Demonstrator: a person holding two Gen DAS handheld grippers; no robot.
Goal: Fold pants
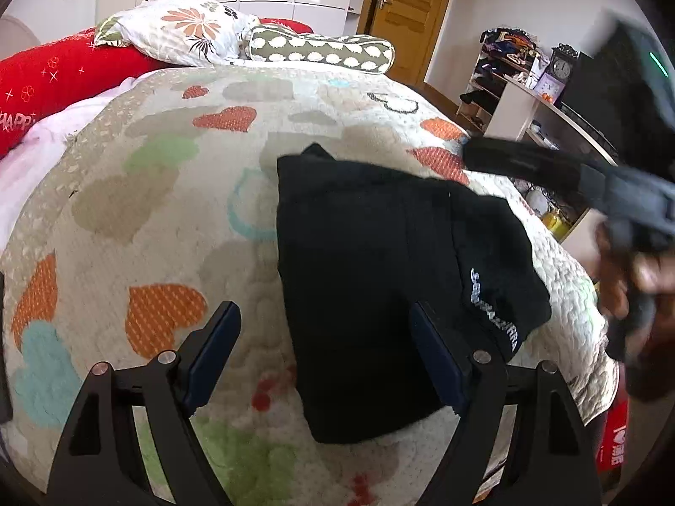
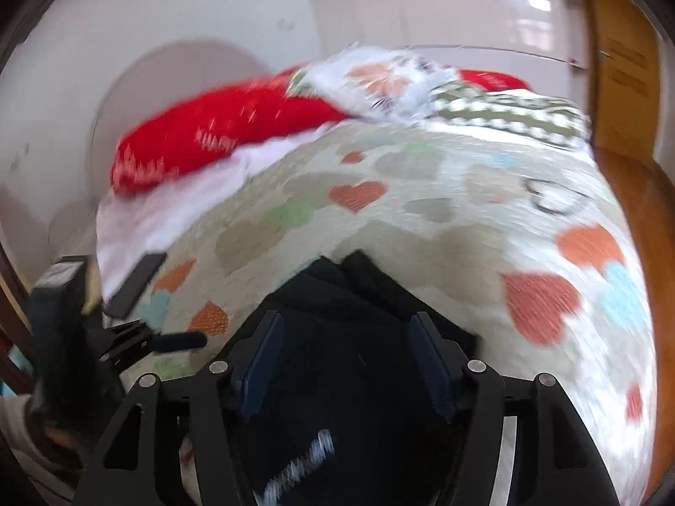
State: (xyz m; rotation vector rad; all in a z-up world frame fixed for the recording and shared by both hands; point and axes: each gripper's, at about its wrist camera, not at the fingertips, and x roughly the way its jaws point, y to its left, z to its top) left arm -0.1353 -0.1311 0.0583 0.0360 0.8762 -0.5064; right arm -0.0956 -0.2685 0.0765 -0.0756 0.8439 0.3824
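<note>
Black pants (image 1: 379, 278), folded into a compact stack with white lettering on one edge, lie on the heart-patterned quilt (image 1: 160, 194). My left gripper (image 1: 325, 320) is open and empty, above the near left part of the stack. My right gripper (image 2: 344, 333) is open and empty, just above the pants (image 2: 337, 379); that view is motion-blurred. The right gripper also shows blurred in the left wrist view (image 1: 527, 164), over the pants' far right side. The left gripper shows at the left edge of the right wrist view (image 2: 177, 341).
A red bolster (image 1: 63, 71), a floral pillow (image 1: 181, 29) and a patterned bolster (image 1: 320, 52) lie at the head of the bed. A shelf with a clock (image 1: 561, 69) stands to the right. A wooden door (image 1: 405, 12) is behind.
</note>
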